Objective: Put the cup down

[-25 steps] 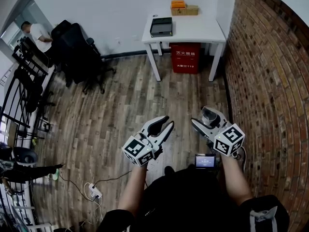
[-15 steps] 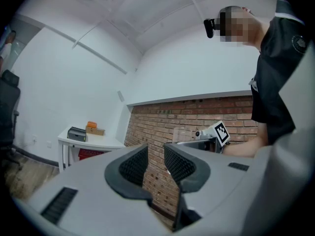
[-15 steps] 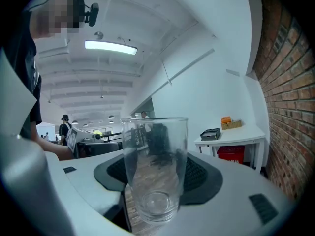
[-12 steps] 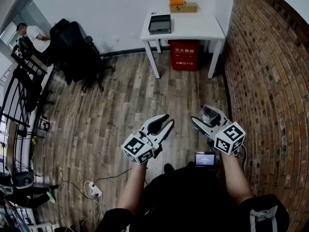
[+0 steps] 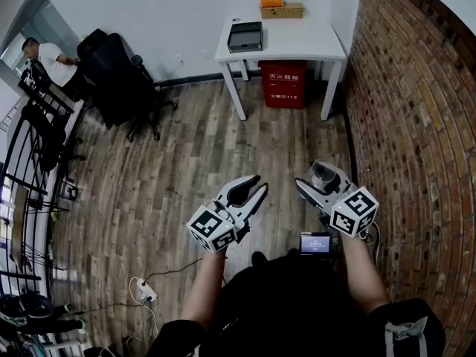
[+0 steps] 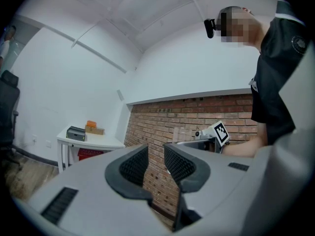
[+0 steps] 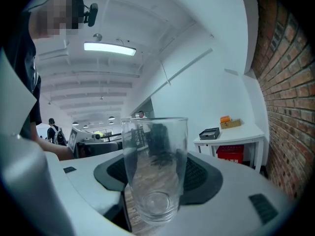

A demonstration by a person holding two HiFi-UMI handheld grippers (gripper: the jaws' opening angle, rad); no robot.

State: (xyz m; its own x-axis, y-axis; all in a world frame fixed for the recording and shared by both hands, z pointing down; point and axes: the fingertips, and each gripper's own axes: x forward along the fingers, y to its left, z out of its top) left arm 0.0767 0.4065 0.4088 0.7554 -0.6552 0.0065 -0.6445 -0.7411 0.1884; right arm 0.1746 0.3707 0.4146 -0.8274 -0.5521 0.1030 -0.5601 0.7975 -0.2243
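From the head view I see my left gripper [image 5: 259,186] and my right gripper [image 5: 318,178] held out over the wood floor [image 5: 186,162], side by side but apart. The right gripper has the cup [image 5: 323,174] between its fingers. The cup is up in the air, well apart from the white desk [image 5: 297,47] at the far wall. On that desk sit a grey box [image 5: 247,37] and an orange box [image 5: 272,1] on top of a tan box [image 5: 284,11]. A red box [image 5: 288,84] stands under the desk. A brick wall [image 5: 405,125] runs along the right side, and a black chair [image 5: 119,73] is at the left. In the left gripper view, the left gripper [image 6: 155,154] has its fingers [image 6: 133,165] let go, with a small gap and nothing in it, only the brick wall [image 6: 197,117] behind. I can see the right gripper's marker cube [image 6: 220,132] past them, and the desk [image 6: 91,141] far off at the left. In the right gripper view, the right gripper [image 7: 155,173] has its fingers [image 7: 202,173] closed tight on the cup [image 7: 155,156], one dark pad on each side. The cup is clear glass, it stands upright, and I see nothing in it. The desk [image 7: 231,132] is far behind at the right.
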